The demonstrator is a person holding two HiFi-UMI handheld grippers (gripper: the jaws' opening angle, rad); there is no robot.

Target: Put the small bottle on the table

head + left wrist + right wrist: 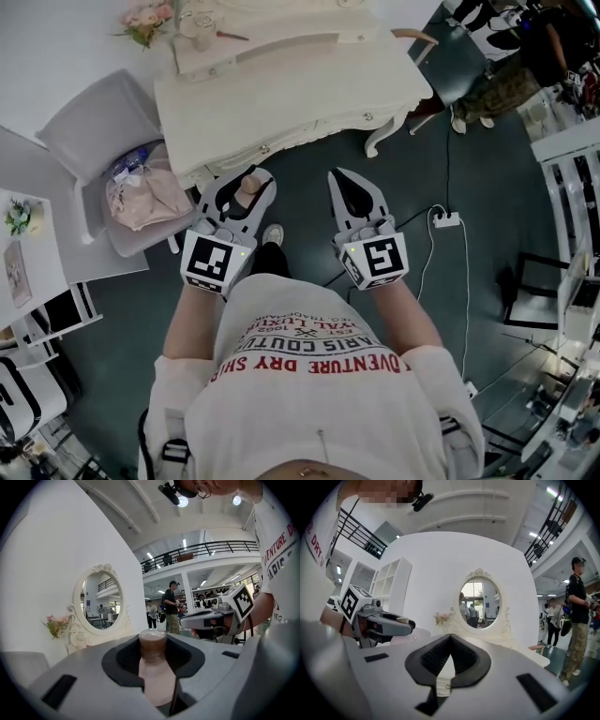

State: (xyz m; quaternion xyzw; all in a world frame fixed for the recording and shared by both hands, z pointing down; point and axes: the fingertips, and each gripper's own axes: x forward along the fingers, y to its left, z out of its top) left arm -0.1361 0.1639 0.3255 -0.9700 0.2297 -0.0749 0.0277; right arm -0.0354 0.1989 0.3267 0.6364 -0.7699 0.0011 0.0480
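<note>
Left gripper's (247, 180) jaws clamp the bottle (153, 667); I keep it upright, carry it ahead of them to the bench (309, 94), and lower gently. Right gripper's (339, 180) jaws are together, empty.

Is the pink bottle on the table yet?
Not yet: the small pink brown-capped bottle is clamped in the left gripper, short of the cream dressing table.

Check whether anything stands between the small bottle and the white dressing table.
Nothing visible does. The small pinkish brown-capped bottle, gripped in the left tool, faces the cream carved dressing table, whose near top is bare.
</note>
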